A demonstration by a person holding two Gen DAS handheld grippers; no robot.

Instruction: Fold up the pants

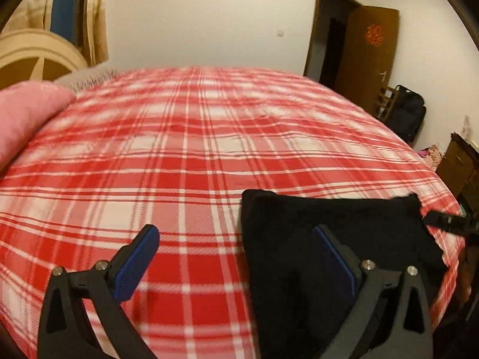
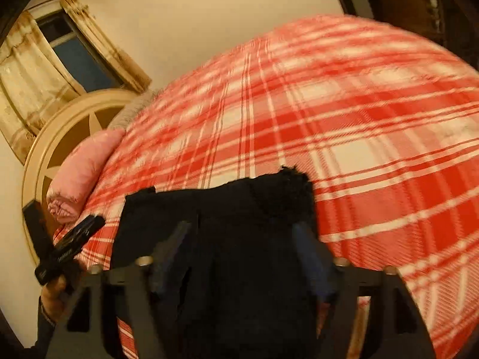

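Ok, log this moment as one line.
black pants: folded on plaid bedspread | left tool: open, empty | right tool: open over pants | pink pillow: beside

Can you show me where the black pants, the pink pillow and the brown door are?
black pants [image 1: 335, 224]: left wrist view, middle of the folded cloth.
pink pillow [image 1: 27, 116]: left wrist view, its rounded top.
brown door [image 1: 371, 56]: left wrist view, open panel below the red decoration.
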